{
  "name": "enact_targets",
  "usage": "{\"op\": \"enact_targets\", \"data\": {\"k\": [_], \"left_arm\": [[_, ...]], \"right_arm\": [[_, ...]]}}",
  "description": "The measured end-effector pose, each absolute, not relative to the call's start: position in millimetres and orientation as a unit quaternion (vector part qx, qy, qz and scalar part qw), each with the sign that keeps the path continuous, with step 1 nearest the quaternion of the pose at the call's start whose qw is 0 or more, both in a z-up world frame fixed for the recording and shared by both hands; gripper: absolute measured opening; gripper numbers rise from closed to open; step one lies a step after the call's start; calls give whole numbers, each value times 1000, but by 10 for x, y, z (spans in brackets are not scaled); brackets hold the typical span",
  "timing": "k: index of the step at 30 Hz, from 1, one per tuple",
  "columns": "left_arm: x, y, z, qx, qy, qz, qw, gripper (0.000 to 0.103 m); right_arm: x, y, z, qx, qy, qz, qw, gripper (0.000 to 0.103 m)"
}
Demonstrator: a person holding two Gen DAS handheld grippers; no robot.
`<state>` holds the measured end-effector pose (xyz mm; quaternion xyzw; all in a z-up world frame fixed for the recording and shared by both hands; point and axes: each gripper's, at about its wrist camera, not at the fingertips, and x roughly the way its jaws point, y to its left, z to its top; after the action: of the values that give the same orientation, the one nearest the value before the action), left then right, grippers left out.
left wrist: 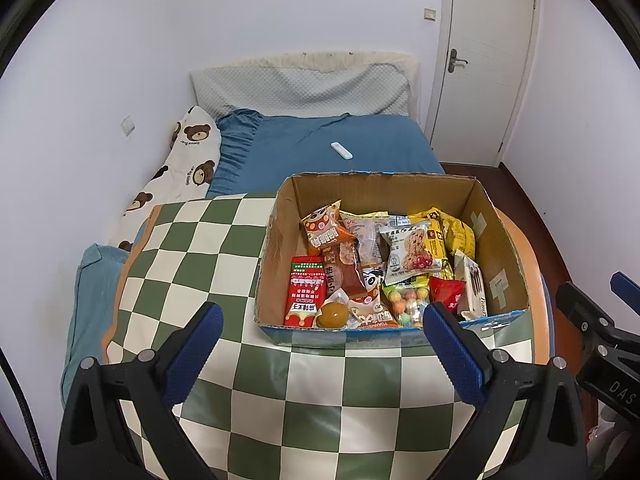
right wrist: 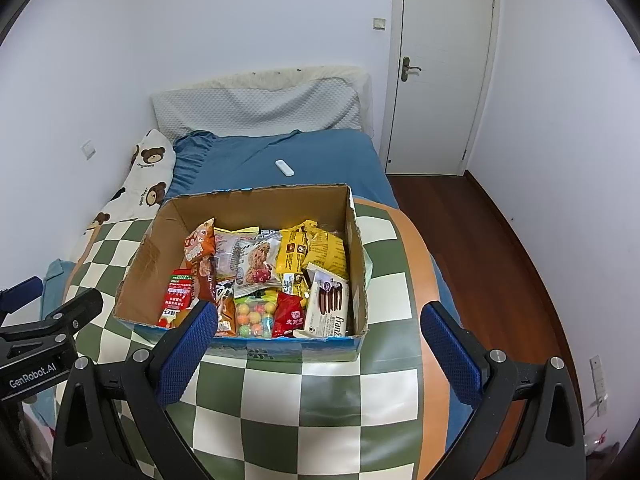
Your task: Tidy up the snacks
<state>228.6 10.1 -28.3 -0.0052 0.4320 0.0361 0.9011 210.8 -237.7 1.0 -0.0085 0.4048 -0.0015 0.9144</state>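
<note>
An open cardboard box (left wrist: pixel 276 256) sits on a green-and-white checkered mat (left wrist: pixel 200 248) on the bed. It holds several snack packets: a red packet (left wrist: pixel 304 292), a cookie packet (left wrist: pixel 412 252), yellow packets (left wrist: pixel 456 228), a bag of coloured candy balls (left wrist: pixel 404 300). The box also shows in the right wrist view (right wrist: pixel 148 264), with a white wafer packet (right wrist: pixel 326 308) at its right side. My left gripper (left wrist: pixel 324 320) is open and empty, just in front of the box. My right gripper (right wrist: pixel 320 320) is open and empty, at the box's front edge.
A blue bed sheet (left wrist: pixel 340 136) lies behind the box with a white remote (left wrist: pixel 341 150) on it. A bear-print pillow (left wrist: pixel 180 168) lies at the left wall. A white door (right wrist: pixel 440 68) and wooden floor (right wrist: pixel 480 232) are on the right.
</note>
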Motion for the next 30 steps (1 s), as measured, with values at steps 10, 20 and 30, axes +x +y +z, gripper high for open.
{"op": "enact_targets", "data": {"k": [10, 20, 30], "left_arm": [[2282, 103, -289, -5, 432, 36, 901, 102], [2269, 102, -279, -5, 431, 35, 902, 103], [2230, 74, -221, -2, 427, 35, 904, 102]], "right_arm": [[2090, -2371, 32, -7, 406, 3, 914, 103], [2080, -2347, 48, -5, 405, 9, 914, 103], [2057, -2350, 54, -4, 403, 10, 915, 103]]}}
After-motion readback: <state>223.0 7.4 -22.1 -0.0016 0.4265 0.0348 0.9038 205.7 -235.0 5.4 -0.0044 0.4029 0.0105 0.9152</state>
